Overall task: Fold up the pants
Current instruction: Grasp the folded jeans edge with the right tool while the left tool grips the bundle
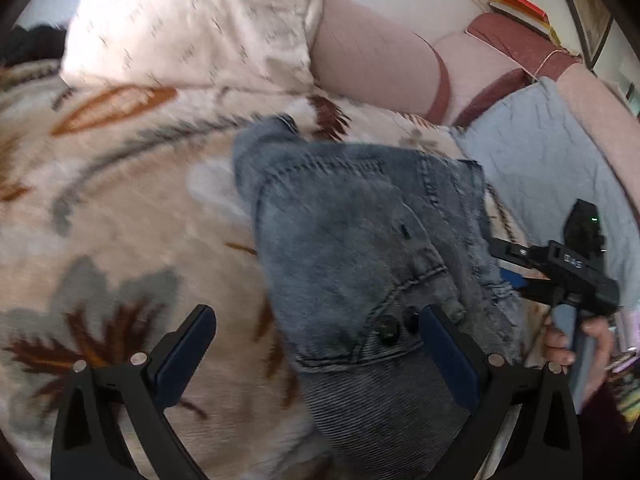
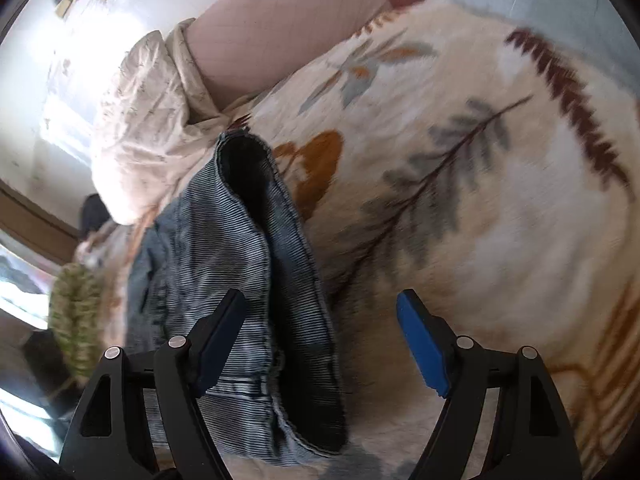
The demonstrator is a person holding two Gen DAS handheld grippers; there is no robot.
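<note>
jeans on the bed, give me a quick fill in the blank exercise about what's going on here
1. The jeans lie on a blanket printed with ____.
2. The left gripper has its jaws ____.
3. The right gripper holds ____.
4. At the head of the bed lies a cream ____.

Missing words: leaves; open; nothing; pillow

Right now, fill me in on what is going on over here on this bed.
A person holding a gripper in each hand is folding a pair of grey-blue jeans on a leaf-patterned blanket. The left gripper hangs open over the waistband end by the buttons, gripping nothing. The right gripper is open too, beside a bunched leg whose open hem points toward the pillow.
</note>
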